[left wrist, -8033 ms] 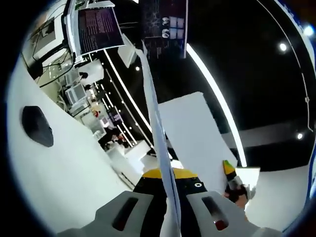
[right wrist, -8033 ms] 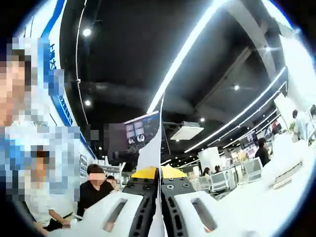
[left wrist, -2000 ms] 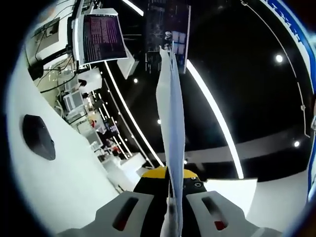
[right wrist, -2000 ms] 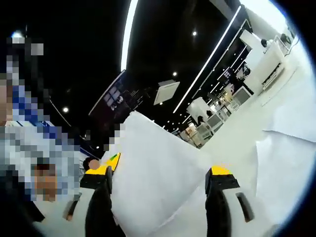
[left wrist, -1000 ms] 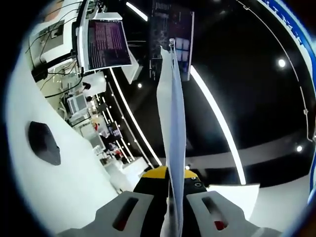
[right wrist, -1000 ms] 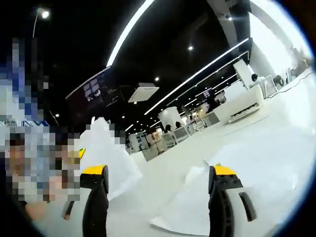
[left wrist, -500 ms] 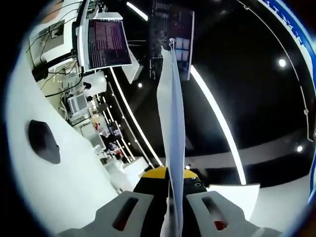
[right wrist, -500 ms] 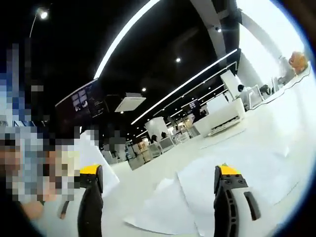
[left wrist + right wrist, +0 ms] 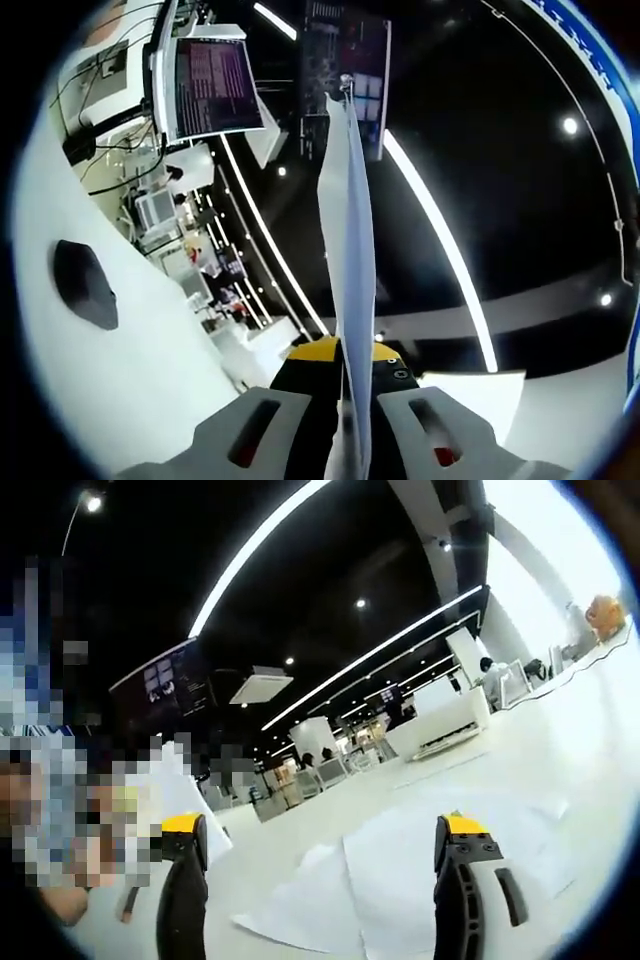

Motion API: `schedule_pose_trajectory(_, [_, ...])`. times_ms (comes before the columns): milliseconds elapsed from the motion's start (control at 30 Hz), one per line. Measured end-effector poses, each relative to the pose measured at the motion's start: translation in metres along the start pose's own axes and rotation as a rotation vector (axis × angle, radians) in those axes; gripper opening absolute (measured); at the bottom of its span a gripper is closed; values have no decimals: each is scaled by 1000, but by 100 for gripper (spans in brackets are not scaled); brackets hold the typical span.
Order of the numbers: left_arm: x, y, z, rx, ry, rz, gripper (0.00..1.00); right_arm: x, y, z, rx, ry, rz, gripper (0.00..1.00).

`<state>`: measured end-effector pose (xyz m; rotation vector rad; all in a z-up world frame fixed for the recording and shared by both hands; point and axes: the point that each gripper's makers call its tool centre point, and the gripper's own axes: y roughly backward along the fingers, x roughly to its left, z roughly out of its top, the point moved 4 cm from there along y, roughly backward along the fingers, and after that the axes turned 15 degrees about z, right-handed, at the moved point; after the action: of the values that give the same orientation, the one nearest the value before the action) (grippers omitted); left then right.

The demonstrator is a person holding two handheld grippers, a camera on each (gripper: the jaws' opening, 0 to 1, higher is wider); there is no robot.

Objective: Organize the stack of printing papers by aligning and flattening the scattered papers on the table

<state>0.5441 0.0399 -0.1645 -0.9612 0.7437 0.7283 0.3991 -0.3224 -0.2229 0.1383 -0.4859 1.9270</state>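
Papers first: I've got a held sheet (image 9: 347,270) standing on edge in the left gripper view, rising straight up from between the jaws, and loose sheets (image 9: 400,880) lying overlapped and askew on the white tabletop (image 9: 560,760) in the right gripper view. Another white sheet (image 9: 470,395) lies flat on the tabletop just past my left jaws.

Left gripper (image 9: 350,425) is clamped tight on the held sheet's lower edge, and that hasn't budged over the last second or so; the sheet is as upright as it was.

Right gripper (image 9: 320,880) is the one on the move. Its jaws are spread wide and carry nothing. Two seconds back a big white sheet filled the space between them; now that's gone and I'm looking low across the tabletop at the loose sheets, which have slid closer to centre between the jaws as I swing round.

My read: the right side has let go and is lining up to square or gather what's still scattered, while the left keeps its sheet out of the way. Plenty left to align. A dark oval object (image 9: 82,285) sits on the tabletop off to the left, well clear.
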Motion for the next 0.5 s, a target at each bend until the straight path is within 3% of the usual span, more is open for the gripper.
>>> schedule_pose_trajectory(67, [0, 1, 0, 0, 2, 1, 6, 0, 1, 7, -34, 17, 13, 90])
schedule_pose_trajectory(100, [0, 1, 0, 0, 7, 1, 6, -4, 4, 11, -43, 64, -10, 90])
schedule_pose_trajectory(300, [-3, 2, 0, -1, 7, 1, 6, -13, 8, 6, 40, 116, -27, 90])
schedule_pose_trajectory(500, [-8, 3, -1, 0, 4, -6, 6, -26, 14, 7, 74, 139, -72, 90])
